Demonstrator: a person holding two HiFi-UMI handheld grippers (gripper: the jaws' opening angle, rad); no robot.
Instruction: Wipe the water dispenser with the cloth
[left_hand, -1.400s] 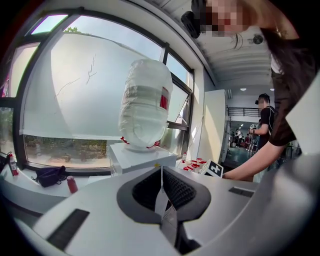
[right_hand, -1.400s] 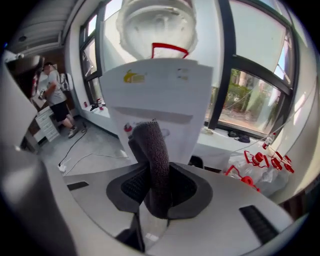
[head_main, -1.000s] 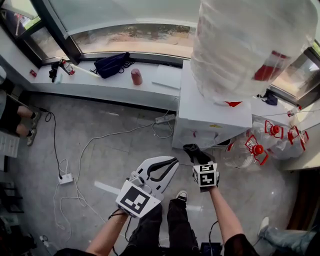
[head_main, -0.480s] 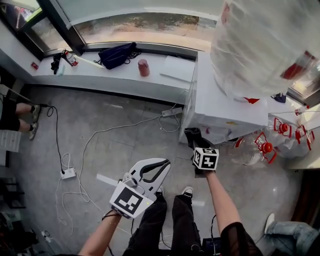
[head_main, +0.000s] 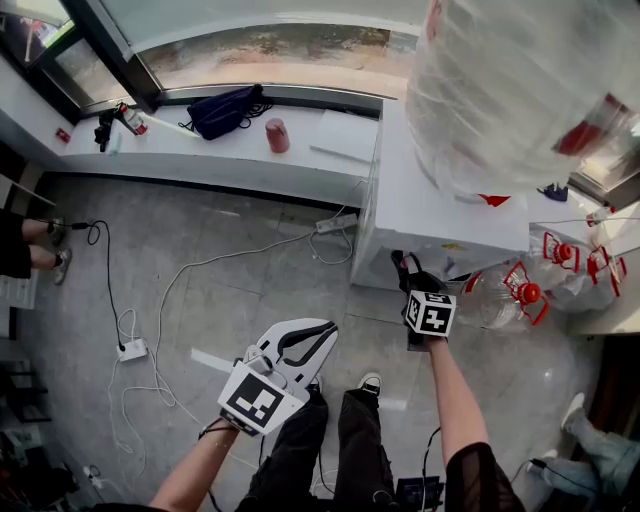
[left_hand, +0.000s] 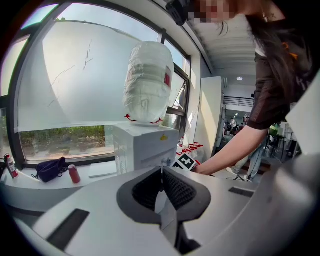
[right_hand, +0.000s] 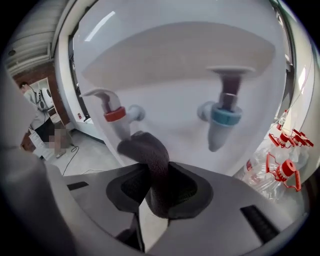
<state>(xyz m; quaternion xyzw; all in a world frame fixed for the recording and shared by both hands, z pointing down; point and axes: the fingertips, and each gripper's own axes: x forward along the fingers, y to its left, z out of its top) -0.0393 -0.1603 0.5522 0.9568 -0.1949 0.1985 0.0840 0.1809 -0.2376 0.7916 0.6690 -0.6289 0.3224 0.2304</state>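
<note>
The white water dispenser carries a large clear bottle. My right gripper is shut on a dark cloth right at the dispenser's front. In the right gripper view the cloth bulges out of the right gripper just below the red tap, with the blue tap to its right. My left gripper hangs lower left over the floor, shut on nothing. In its own view the left gripper faces the dispenser from a distance.
A windowsill behind holds a dark bag and a red can. Cables and a power strip lie on the floor at left. Empty red-capped bottles lie right of the dispenser. The person's shoe is below.
My right gripper has carried the cloth rightward, from the dispenser's lower left corner up to its front by the taps. The left gripper has stayed about where it was.
</note>
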